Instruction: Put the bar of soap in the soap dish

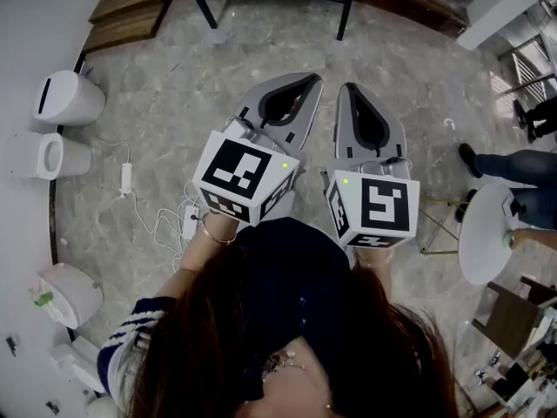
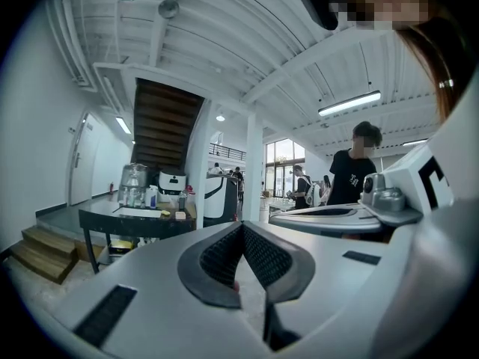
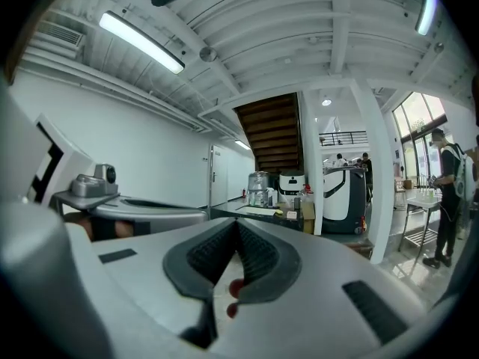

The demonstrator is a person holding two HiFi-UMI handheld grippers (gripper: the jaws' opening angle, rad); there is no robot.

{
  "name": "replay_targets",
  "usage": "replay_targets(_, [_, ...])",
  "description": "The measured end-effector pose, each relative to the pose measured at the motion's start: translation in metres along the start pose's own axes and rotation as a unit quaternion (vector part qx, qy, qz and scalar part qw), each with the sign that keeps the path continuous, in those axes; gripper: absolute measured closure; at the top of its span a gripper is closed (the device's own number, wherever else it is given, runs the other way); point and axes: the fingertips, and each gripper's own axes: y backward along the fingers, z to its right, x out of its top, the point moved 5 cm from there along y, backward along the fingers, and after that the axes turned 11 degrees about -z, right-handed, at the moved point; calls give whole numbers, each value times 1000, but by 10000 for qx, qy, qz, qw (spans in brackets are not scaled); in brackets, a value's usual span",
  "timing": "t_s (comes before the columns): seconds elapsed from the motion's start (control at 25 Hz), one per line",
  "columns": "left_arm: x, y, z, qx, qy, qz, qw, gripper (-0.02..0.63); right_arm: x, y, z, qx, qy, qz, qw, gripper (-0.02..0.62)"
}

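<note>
I hold both grippers side by side, about level, over a marble floor. My left gripper [image 1: 313, 77] [image 2: 241, 225] has its jaws closed tip to tip with nothing between them. The right gripper [image 1: 345, 87] [image 3: 238, 223] is shut and empty as well. Ahead stands a dark table [image 2: 135, 221] [image 3: 258, 213] with a water jug, bottles and small items on it. They are too small to tell a soap bar or a soap dish among them. Only that table's black legs [image 1: 209, 7] show at the top of the head view.
White bins [image 1: 68, 98] and a power strip with cables [image 1: 190, 220] lie at the left by the wall. Wooden steps [image 1: 130, 11] [image 2: 37, 249] rise at the far left. A round white table [image 1: 483, 233] and a person's legs [image 1: 513, 164] are at the right. People [image 2: 355, 170] stand further back.
</note>
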Motion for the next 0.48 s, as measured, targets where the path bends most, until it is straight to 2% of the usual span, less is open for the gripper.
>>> replay_targets(0.28, [26,-52,-70,-165,-100,37,9998,611,31,-84,14,-175,-21,-19,9998,588])
replay_targets(0.48, [31,-72,-109,-257,-25,42,9997,611,41,-125,13,-224,-14,-118,9997,588])
